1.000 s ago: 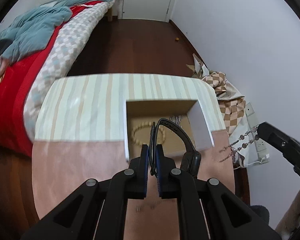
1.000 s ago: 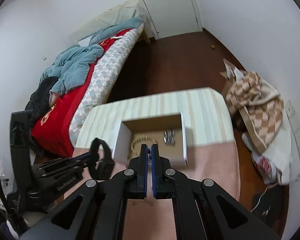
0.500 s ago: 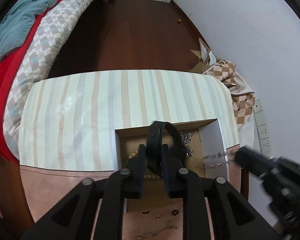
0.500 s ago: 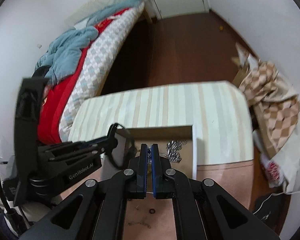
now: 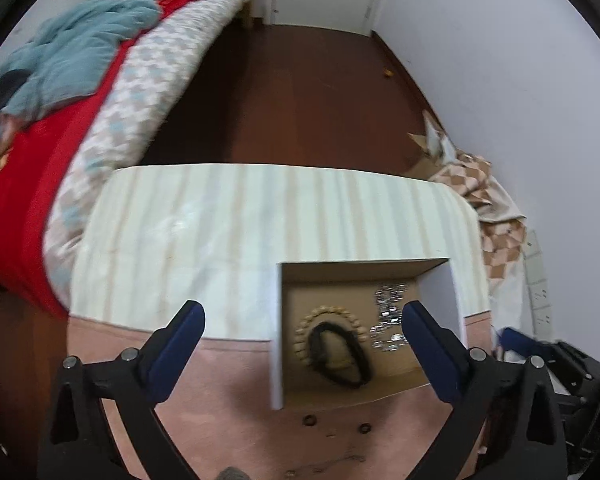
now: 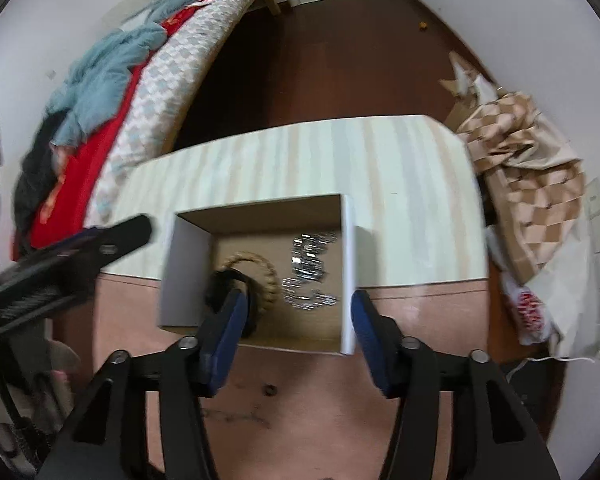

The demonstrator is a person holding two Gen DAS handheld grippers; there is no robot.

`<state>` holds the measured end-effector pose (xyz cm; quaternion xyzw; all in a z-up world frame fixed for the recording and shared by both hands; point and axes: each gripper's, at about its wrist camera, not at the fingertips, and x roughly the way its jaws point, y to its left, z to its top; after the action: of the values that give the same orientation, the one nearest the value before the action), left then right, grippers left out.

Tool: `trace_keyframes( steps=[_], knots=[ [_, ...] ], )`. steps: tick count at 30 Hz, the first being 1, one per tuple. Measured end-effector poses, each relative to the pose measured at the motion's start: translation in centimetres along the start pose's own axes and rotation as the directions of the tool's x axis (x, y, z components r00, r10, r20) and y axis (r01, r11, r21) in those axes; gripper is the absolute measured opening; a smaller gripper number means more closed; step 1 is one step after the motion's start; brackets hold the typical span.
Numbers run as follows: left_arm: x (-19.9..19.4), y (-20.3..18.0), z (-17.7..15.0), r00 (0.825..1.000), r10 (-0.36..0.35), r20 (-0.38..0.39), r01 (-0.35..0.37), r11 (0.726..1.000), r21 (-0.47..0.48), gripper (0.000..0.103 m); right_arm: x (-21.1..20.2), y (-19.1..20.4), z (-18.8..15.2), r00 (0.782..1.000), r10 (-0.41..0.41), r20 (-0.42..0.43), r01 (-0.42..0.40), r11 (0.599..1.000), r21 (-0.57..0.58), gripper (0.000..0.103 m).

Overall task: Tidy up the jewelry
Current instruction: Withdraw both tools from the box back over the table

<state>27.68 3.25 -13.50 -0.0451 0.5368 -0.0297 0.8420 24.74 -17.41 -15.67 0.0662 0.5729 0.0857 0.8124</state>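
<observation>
Two grippers hang over an open box (image 5: 436,280) on the desk (image 5: 220,380) as jewelry goes in. The left gripper (image 5: 302,344) has its jaws spreading wide with nothing between the pads; the right gripper (image 6: 296,316) is also opening, empty. Inside the box, a black band (image 5: 340,356) lies on a bead bracelet (image 5: 328,314) toward the left wall, and a silver chain (image 6: 308,276) lies heaped beside them toward the right wall. The drop-off step looks finished for both. Just in front of the box, small dark rings (image 5: 310,421) and a few fainter bits wait on the desk. The next move likely calls for a low, narrow pinch on one of these tiny pieces.
</observation>
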Motion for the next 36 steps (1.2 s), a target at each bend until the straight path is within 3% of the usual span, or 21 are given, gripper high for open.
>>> trace_keyframes(
  steps=[2, 7, 20, 36],
  knots=[
    [-0.1, 0.5, -1.0, 0.998, 0.052, 0.017, -0.052, 0.999, -0.006, 0.102, 0.1, 0.1, -0.5, 0.999, -0.05, 0.01, 0.051, 0.999, -0.012, 0.093],
    [0.2, 1.2, -3.5, 0.992, 0.128, 0.022, -0.128, 0.992, -0.006, 0.103, 0.5, 0.4, -1.9, 0.984, -0.174, 0.036, 0.175, 0.984, -0.036, 0.1],
    [-2.5, 0.3, -7.5, 0.983, 0.171, 0.064, -0.171, 0.985, -0.001, 0.102, -1.9, 1.5, -4.6, 0.961, -0.256, 0.108, 0.261, 0.965, -0.037, 0.101],
    [-14.1, -1.3, -11.1, 0.952, 0.151, 0.265, -0.152, 0.988, -0.019, 0.102, -14.4, 2.7, -9.5, 0.906, -0.271, 0.326, 0.282, 0.959, 0.015, 0.101]
  ],
)
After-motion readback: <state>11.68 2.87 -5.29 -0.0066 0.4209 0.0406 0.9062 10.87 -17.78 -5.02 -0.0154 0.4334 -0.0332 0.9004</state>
